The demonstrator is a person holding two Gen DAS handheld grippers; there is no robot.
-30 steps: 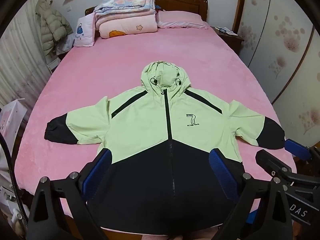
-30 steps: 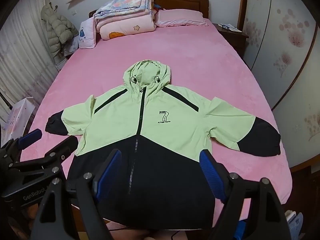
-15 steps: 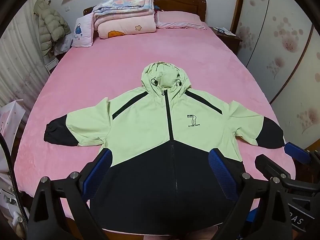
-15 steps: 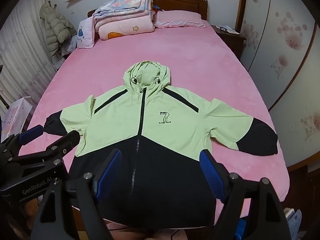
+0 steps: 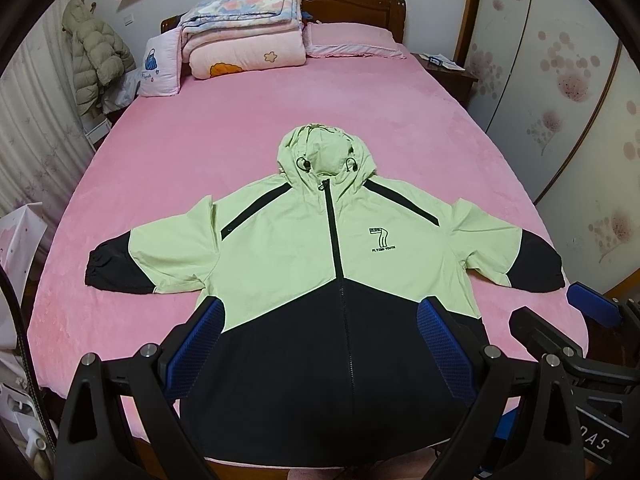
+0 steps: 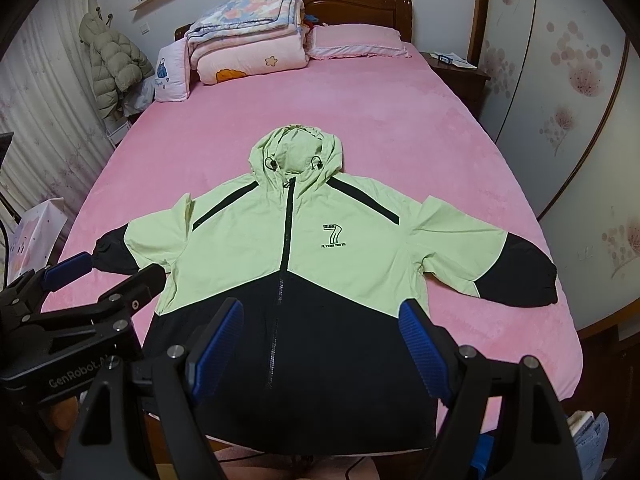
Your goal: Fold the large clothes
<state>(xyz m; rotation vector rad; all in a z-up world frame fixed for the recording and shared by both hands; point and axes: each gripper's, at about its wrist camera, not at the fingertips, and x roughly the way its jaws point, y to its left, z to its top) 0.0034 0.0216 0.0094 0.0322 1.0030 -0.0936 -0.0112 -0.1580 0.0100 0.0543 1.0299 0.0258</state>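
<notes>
A light green and black hooded jacket (image 5: 304, 248) lies flat and face up on the pink bed (image 5: 240, 128), sleeves spread, hood toward the headboard, hem at the near edge. It also shows in the right wrist view (image 6: 296, 248). My left gripper (image 5: 320, 344) is open and empty, held above the black hem. My right gripper (image 6: 320, 344) is open and empty, also above the hem. Each gripper shows at the edge of the other's view: the right one (image 5: 576, 332) and the left one (image 6: 104, 280).
Folded quilts (image 5: 244, 32), a small cushion (image 5: 160, 64) and a pink pillow (image 5: 352, 40) lie at the wooden headboard. A puffer coat (image 5: 96, 60) hangs at the left. A nightstand (image 5: 448, 68) and wardrobe doors (image 5: 568, 100) stand at the right. A white bag (image 5: 20, 236) stands left of the bed.
Both grippers have drifted slightly, so the jacket sits a little differently in the views. Both stay open and the jacket has not moved.
</notes>
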